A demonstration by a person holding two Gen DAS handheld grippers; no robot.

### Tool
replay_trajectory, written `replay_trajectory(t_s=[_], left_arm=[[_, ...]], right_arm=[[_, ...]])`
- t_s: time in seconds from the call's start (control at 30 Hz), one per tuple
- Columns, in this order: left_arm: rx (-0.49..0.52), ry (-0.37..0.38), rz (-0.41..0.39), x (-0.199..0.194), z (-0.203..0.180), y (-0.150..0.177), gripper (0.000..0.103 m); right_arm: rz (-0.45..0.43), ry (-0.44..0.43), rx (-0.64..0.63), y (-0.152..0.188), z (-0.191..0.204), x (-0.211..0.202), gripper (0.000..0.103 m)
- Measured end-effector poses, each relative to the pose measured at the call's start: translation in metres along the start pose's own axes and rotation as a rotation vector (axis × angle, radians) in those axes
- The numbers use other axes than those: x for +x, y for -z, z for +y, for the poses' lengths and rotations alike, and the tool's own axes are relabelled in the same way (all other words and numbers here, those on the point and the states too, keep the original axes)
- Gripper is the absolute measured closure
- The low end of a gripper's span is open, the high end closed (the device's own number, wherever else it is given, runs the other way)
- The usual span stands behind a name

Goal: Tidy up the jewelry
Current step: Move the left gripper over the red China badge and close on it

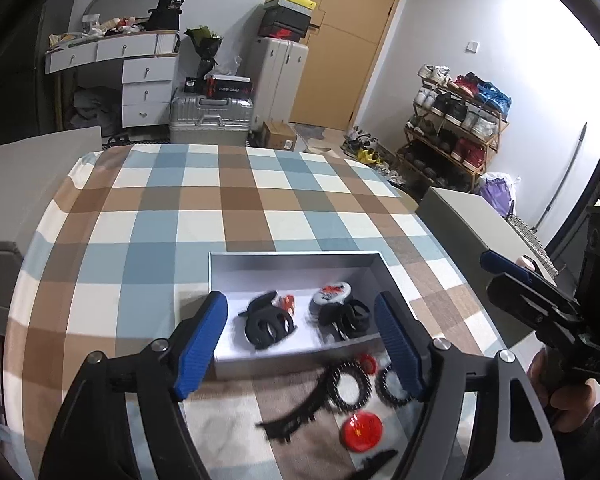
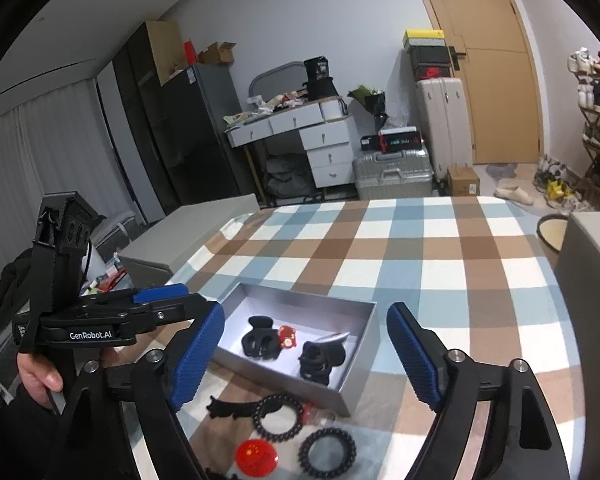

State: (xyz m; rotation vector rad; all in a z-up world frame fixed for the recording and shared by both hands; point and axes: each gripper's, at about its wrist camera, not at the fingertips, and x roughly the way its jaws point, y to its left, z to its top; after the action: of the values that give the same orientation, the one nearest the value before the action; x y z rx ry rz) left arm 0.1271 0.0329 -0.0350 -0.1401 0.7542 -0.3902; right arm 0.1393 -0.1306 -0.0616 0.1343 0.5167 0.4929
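A shallow grey box (image 1: 296,257) (image 2: 284,376) sits on the checked cloth. It holds two black hair claws (image 1: 268,322) (image 2: 262,340), a small red piece (image 2: 287,336) and a round badge (image 1: 332,292). On the cloth in front of the box lie two black spiral hair rings (image 1: 334,380) (image 2: 274,400), a red round badge (image 1: 361,432) (image 2: 257,456) and a black lacy strip (image 1: 296,412) (image 2: 228,406). My left gripper (image 1: 300,340) (image 2: 172,304) hovers open above the box's near edge, empty. My right gripper (image 2: 306,356) (image 1: 500,276) hangs open beside it, also empty.
The checked tablecloth (image 1: 220,200) covers the whole table. Grey chair backs stand at the left (image 2: 188,236) and right (image 1: 468,216) table edges. A person's hand (image 2: 40,376) grips the left gripper's handle. Suitcases, drawers and a shoe rack stand beyond the table.
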Motion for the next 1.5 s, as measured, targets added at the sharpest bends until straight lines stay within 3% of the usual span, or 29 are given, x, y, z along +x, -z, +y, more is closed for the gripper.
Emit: replay_trajectory(t_s=[0.17,0.3,0.6,0.83,1.17,1.23,1.33,1.5], left_arm=[[-0.002,-0.009,0.002,-0.009,-0.008,0.013,0.02],[0.026,-0.013,0.048,-0.004,-0.017,0.026,0.019],[0.102,0.017,0.223,0.021,-0.035,0.063,0.016],[0.087,0.036,0.383,0.048,-0.049,0.076,0.016],[0.128,-0.043,0.425,0.065,-0.064,0.077,0.016],[0.153,-0.055,0.429,0.068,-0.068,0.079,0.017],[0.153,-0.106,0.422,0.07,-0.07,0.082,0.026],[0.184,-0.129,0.411,0.074,-0.078,0.087,0.038]], right_arm=[[-0.018,0.002,-0.012,0.011,0.01,-0.017,0.006],[-0.027,0.009,0.001,0.02,0.012,-0.025,0.0],[0.005,0.056,0.023,0.048,0.003,-0.032,0.0],[0.03,0.082,0.087,0.063,-0.019,-0.034,0.0],[0.043,0.069,0.155,0.076,-0.037,-0.036,0.0],[0.044,0.071,0.158,0.079,-0.039,-0.036,0.0],[0.045,0.068,0.166,0.081,-0.041,-0.037,0.0],[0.048,0.058,0.191,0.085,-0.045,-0.036,0.0]])
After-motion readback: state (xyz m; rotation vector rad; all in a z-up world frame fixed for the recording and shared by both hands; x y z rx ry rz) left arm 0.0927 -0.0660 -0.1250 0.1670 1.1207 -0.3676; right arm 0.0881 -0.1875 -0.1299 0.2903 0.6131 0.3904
